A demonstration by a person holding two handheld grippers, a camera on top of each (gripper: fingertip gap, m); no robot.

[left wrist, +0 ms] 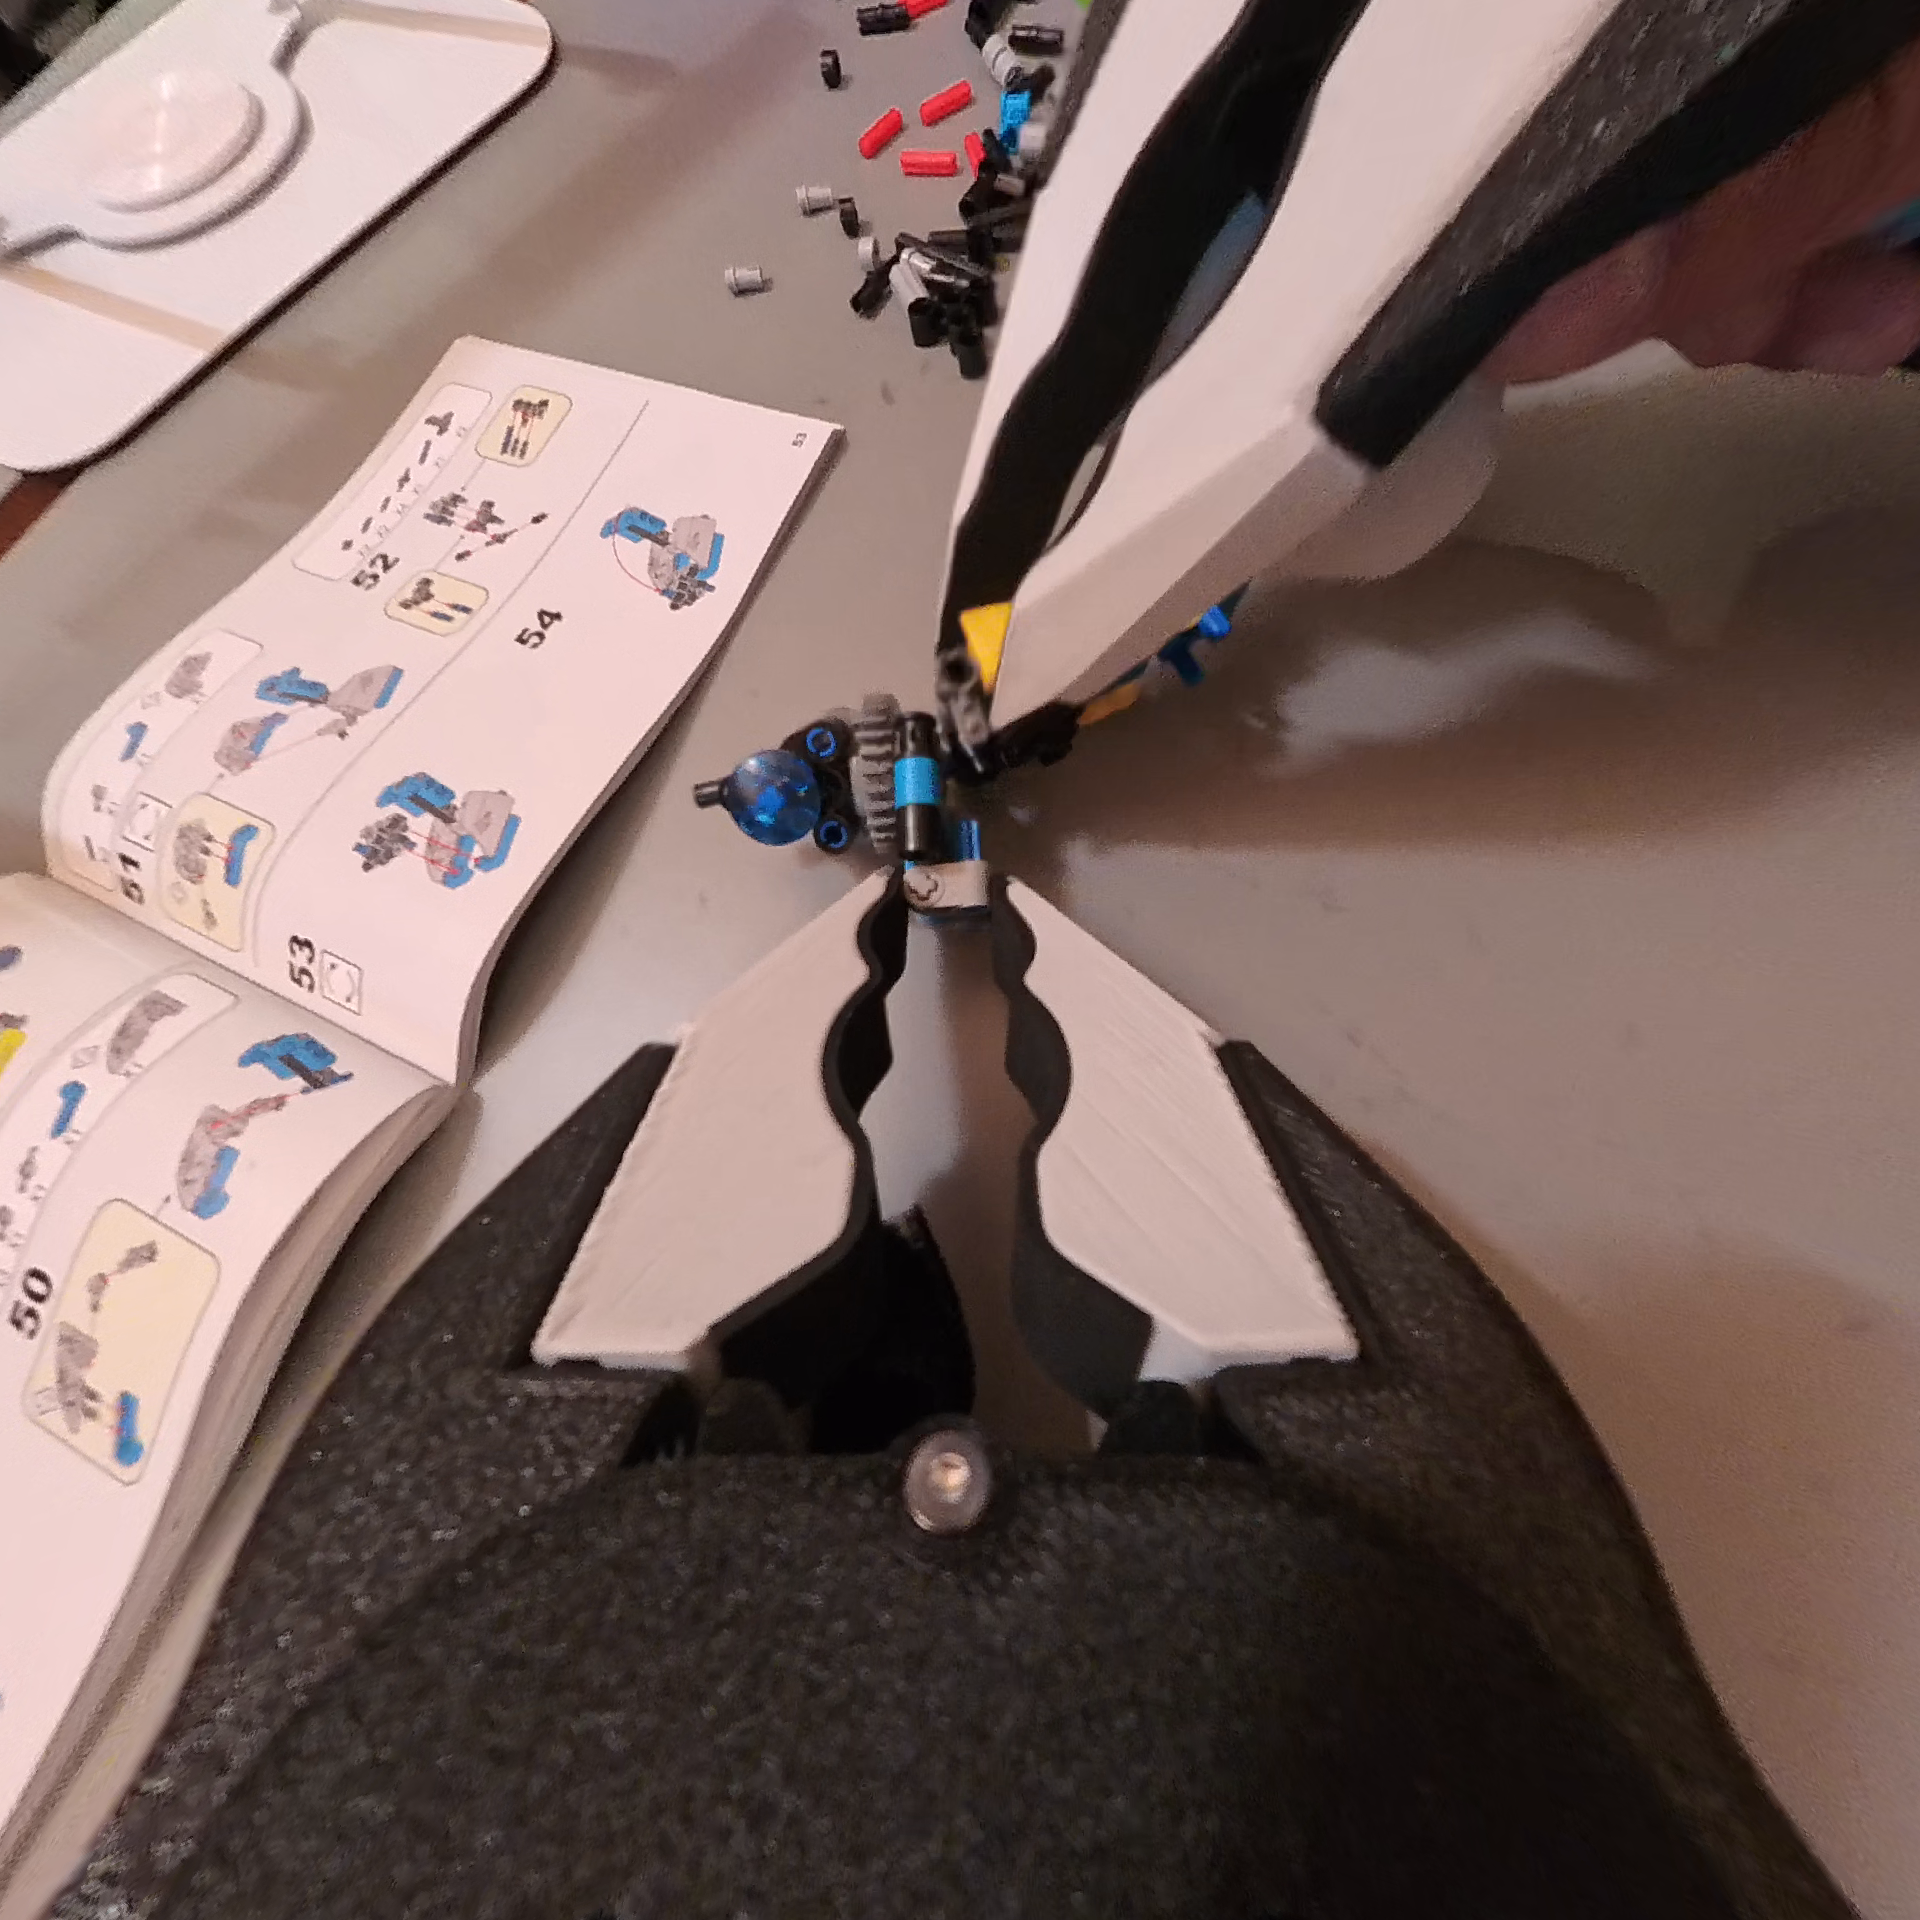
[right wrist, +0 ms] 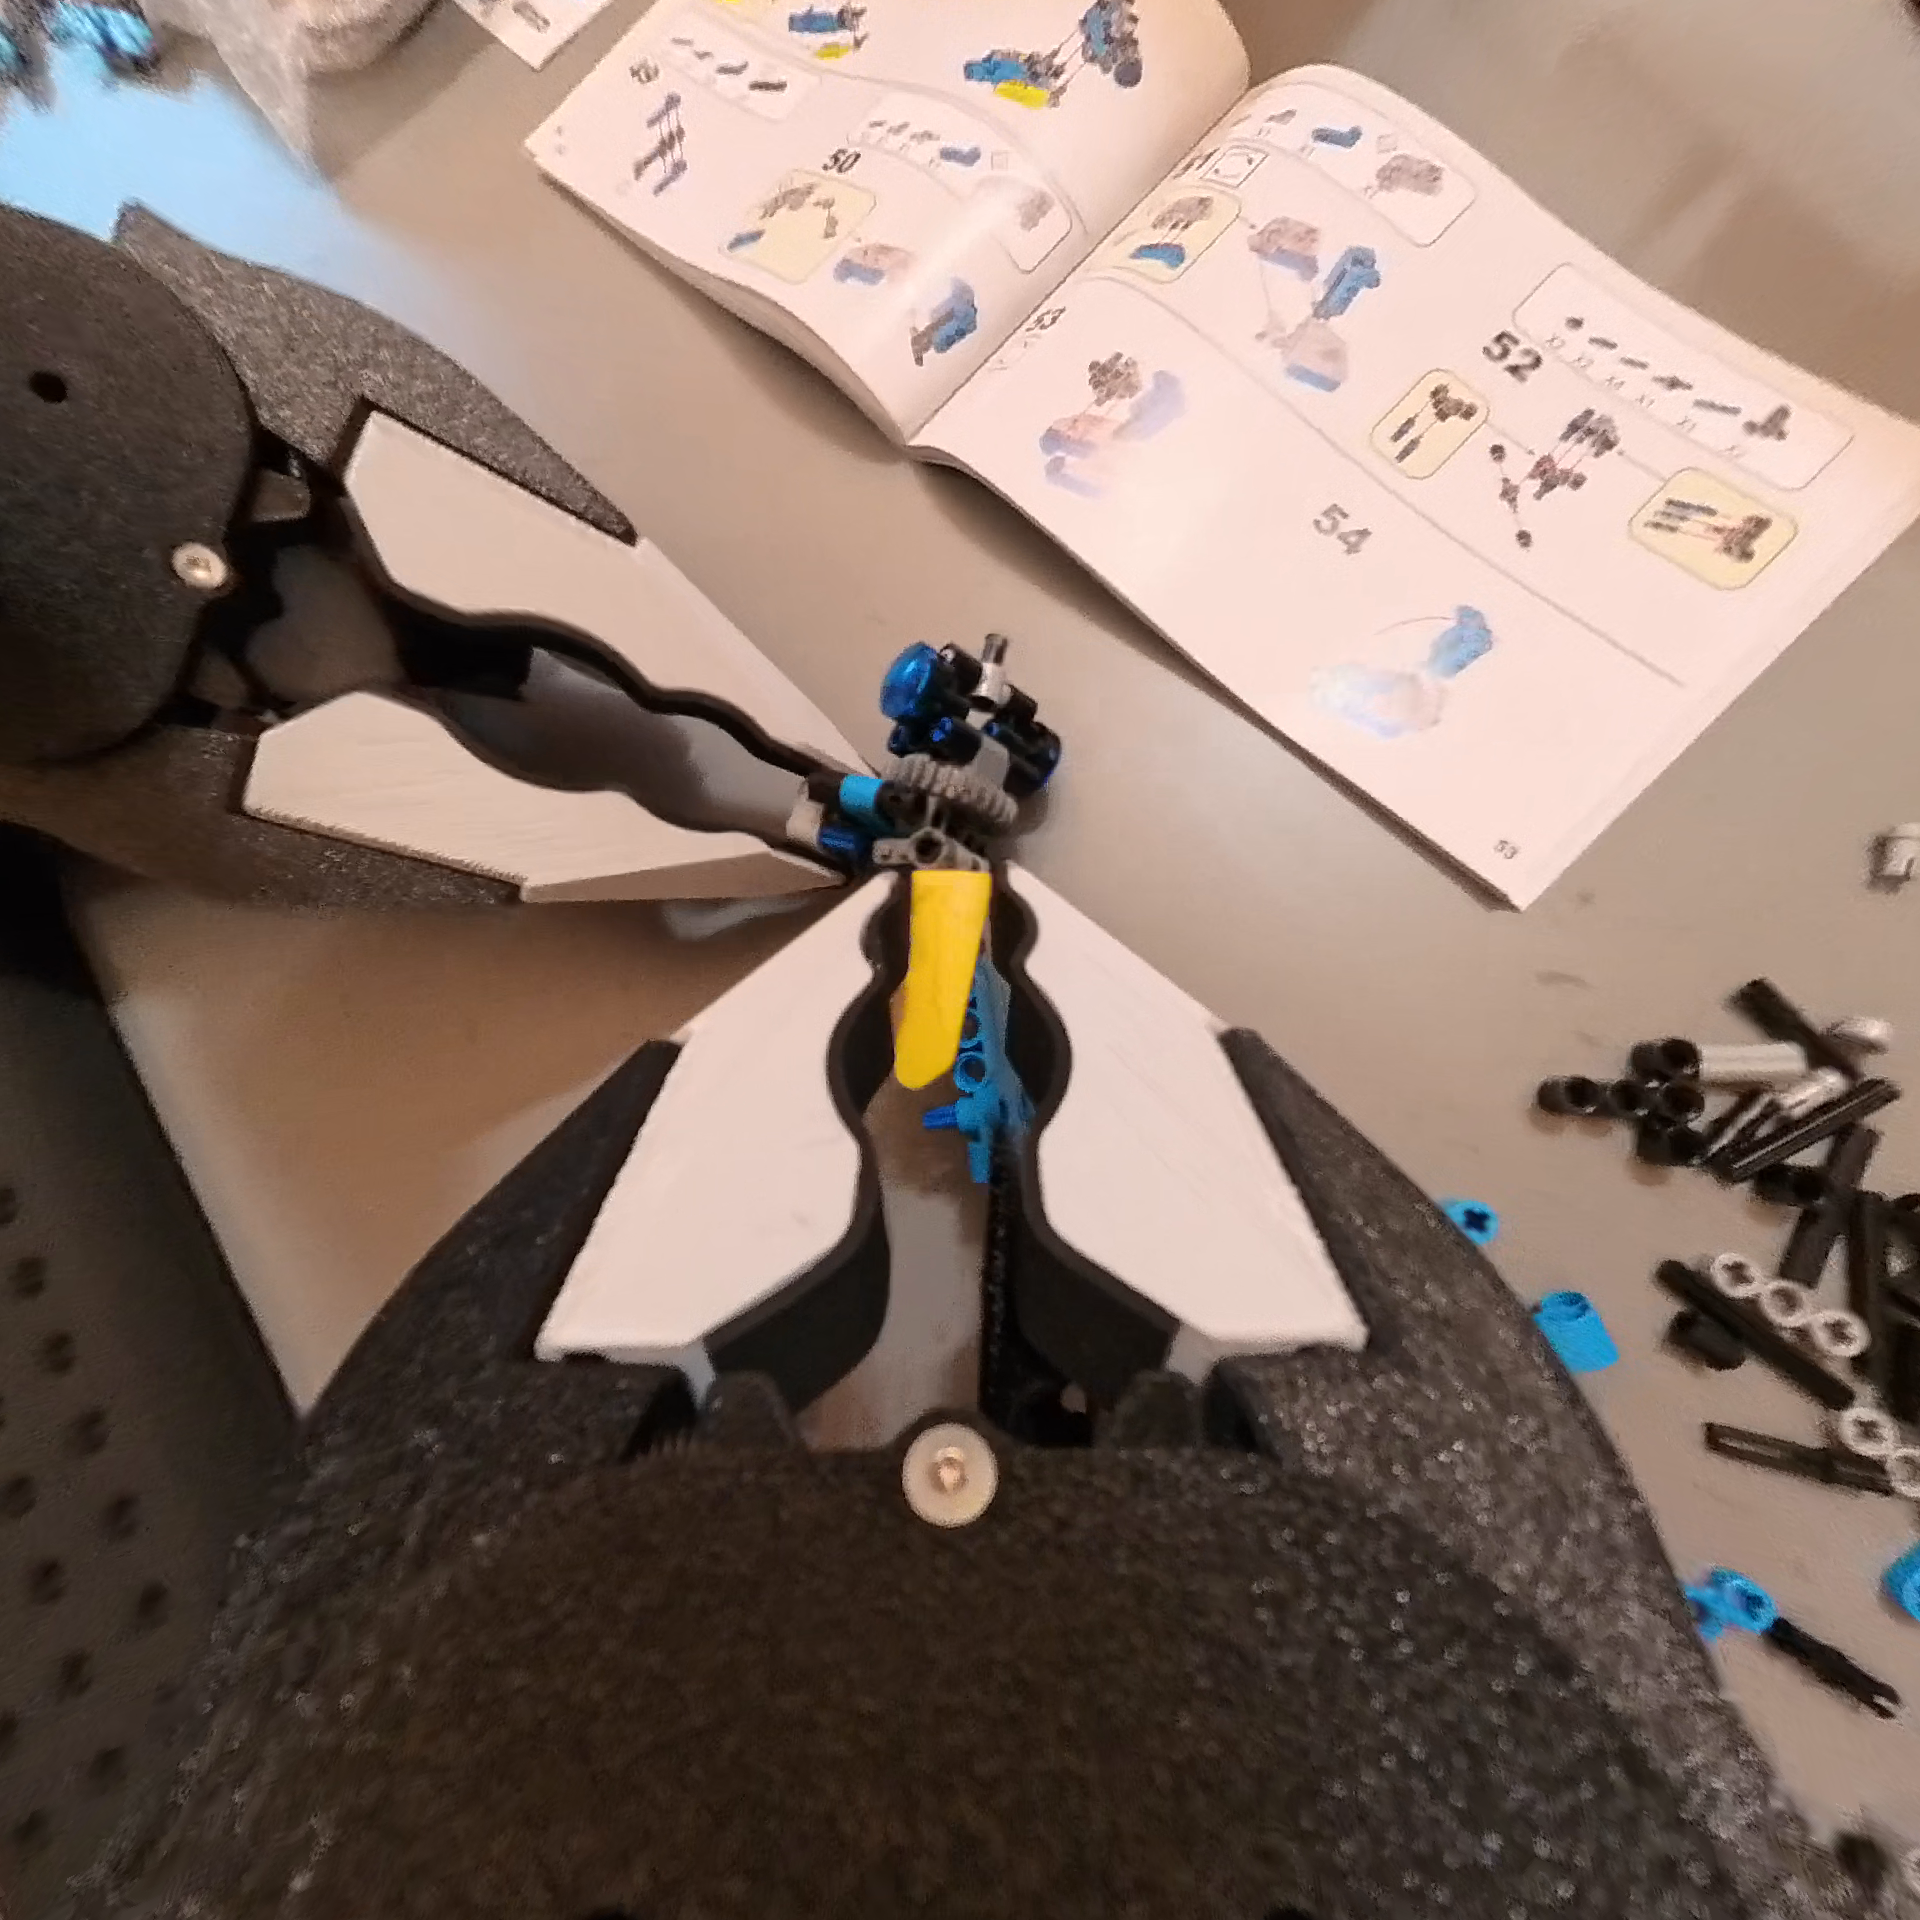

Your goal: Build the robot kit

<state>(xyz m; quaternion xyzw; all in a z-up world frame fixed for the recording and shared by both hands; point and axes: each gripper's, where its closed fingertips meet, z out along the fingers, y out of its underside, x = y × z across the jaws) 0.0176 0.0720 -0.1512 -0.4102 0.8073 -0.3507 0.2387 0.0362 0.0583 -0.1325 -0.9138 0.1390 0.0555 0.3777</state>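
1. Black textured housing filled the foreground of both wrist views, with white fingers reaching forward from it.
2. Left gripper (left wrist: 943, 891) pinched the grey-and-blue end of a small brick assembly (left wrist: 862, 779) at its fingertips.
3. Right gripper (right wrist: 940, 883) was clamped on a yellow panel piece (right wrist: 940, 971) and a blue beam (right wrist: 982, 1081) joined to the same assembly, which carried a grey gear and a translucent blue dome.
4. Both grippers met tip to tip just above the grey table (left wrist: 1455, 1039).
5. An open instruction booklet (left wrist: 436, 727) lay near the assembly.
6. Loose black, grey, red and blue pieces (right wrist: 1766, 1195) lay scattered beside the right gripper.
7. A white tray (left wrist: 260, 208) sat beyond the booklet.
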